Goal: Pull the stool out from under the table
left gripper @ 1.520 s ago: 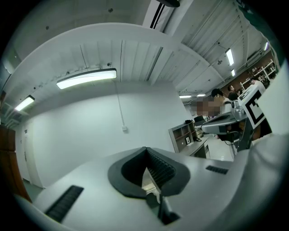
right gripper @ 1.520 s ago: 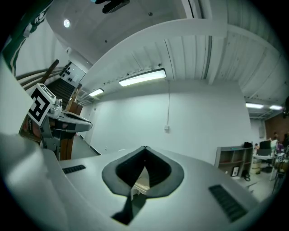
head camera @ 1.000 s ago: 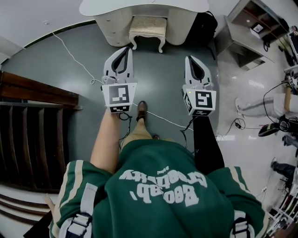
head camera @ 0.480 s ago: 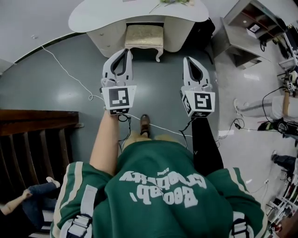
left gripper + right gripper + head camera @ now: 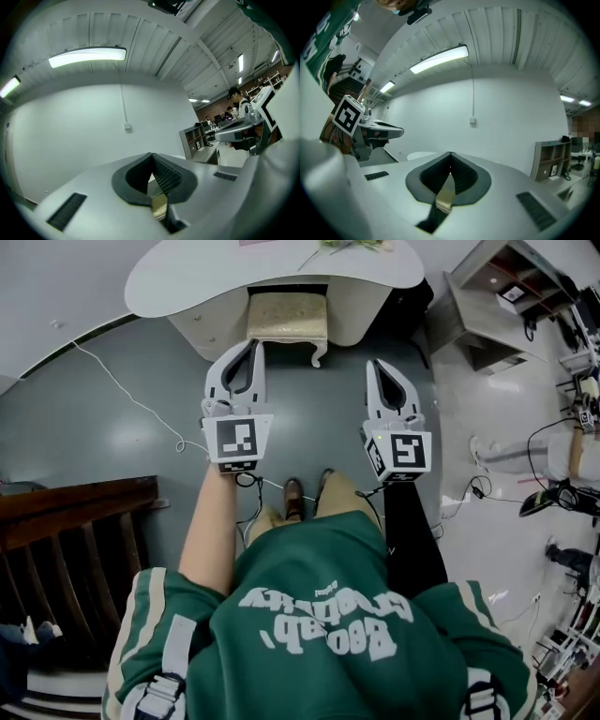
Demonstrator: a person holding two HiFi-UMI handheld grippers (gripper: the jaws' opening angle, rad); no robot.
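Head view, looking steeply down, and the stool (image 5: 287, 317) sits at upper centre of the frame, cream legs and a pale cushioned seat. It is tucked into the kneehole of the white table (image 5: 187, 277), with only the front of the seat and the two front legs showing beyond the table's edge.

Both grippers are held out in front of the person in the green shirt (image 5: 319, 615), side by side and well apart from each other. The left gripper (image 5: 254, 342) is just left of centre. In the frame its tip comes right up to the stool's front left corner, though whether it touches I cannot tell. The right gripper (image 5: 377, 363) is right of centre, its tip below and to the right of the stool's front right leg, clear of it.

Over to the left gripper view: the left gripper (image 5: 151, 154) has its ribbed pads pressed together at the tip, nothing pinched, and a plain white wall ahead. The right gripper view tells the same story: the right gripper (image 5: 450, 153) is closed pad to pad and empty, with the same wall beyond.

On the grey floor (image 5: 112, 437) a white cable (image 5: 127, 395) trails from the left edge towards centre, and a brown shoe (image 5: 293, 495) shows just below the grippers. A shelf unit (image 5: 497, 296) stands at upper right
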